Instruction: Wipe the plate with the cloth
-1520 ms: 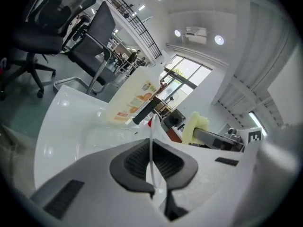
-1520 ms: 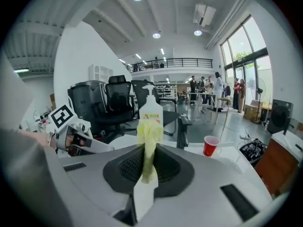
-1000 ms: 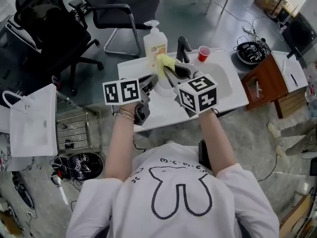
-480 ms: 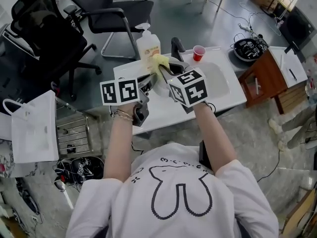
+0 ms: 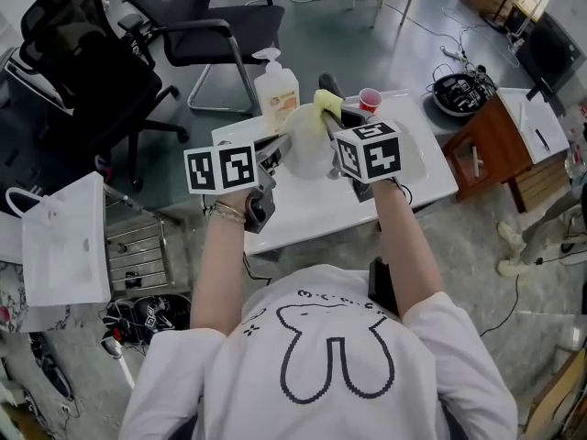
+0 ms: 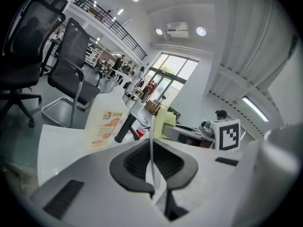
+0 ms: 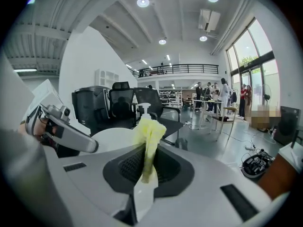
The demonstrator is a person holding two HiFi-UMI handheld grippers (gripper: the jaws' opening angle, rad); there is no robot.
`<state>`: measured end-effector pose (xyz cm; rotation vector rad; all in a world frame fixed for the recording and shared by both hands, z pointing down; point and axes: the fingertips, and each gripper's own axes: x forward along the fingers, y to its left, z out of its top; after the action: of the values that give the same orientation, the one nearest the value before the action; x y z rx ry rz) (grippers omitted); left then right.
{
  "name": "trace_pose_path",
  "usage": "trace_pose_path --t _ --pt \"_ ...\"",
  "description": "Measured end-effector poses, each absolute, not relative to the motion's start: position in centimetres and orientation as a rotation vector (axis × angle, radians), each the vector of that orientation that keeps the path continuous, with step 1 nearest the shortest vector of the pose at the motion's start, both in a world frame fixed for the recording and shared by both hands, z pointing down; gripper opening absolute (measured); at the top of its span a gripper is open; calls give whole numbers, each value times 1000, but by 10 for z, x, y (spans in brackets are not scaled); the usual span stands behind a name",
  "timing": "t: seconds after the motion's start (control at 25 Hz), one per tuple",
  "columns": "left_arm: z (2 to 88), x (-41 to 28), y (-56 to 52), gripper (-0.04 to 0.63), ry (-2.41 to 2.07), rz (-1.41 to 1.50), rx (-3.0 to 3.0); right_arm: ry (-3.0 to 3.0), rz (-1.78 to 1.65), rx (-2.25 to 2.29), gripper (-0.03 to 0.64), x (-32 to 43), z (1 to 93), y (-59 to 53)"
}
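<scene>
A white plate (image 5: 307, 145) is held up on edge over the white sink counter (image 5: 312, 211). My left gripper (image 5: 278, 147) is shut on its near rim; in the left gripper view the plate (image 6: 151, 148) shows as a thin white edge between the jaws. My right gripper (image 5: 330, 119) is shut on a yellow cloth (image 5: 326, 101), which sits at the plate's far right edge. In the right gripper view the cloth (image 7: 148, 135) sticks up from the jaws, with the plate (image 7: 113, 138) just left of it. The cloth (image 6: 164, 122) also shows in the left gripper view.
A soap pump bottle (image 5: 276, 85) stands at the counter's back left, a black faucet (image 6: 124, 126) and a red cup (image 5: 371, 99) behind the basin (image 5: 408, 149). Office chairs (image 5: 211, 16) stand beyond the counter, a brown side table (image 5: 491, 145) to the right, a wire rack (image 5: 138, 250) at left.
The right gripper has carried the cloth rightward, away from the soap bottle, toward the plate's far right edge. More of the plate's face shows now. The left gripper has stayed about where it was.
</scene>
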<state>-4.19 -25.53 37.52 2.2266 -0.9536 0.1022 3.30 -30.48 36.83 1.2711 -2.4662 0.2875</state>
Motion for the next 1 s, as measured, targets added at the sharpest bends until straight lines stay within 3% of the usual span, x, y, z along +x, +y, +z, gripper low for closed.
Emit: trace_pose_path --t 0.44,1.0 --pt "367 -55 -263 18 -975 82 2252 -2412 330 1423 51 64 358 -314" --pt "360 -52 -257 18 -996 50 2265 -2550 277 1083 51 -21 365 -241"
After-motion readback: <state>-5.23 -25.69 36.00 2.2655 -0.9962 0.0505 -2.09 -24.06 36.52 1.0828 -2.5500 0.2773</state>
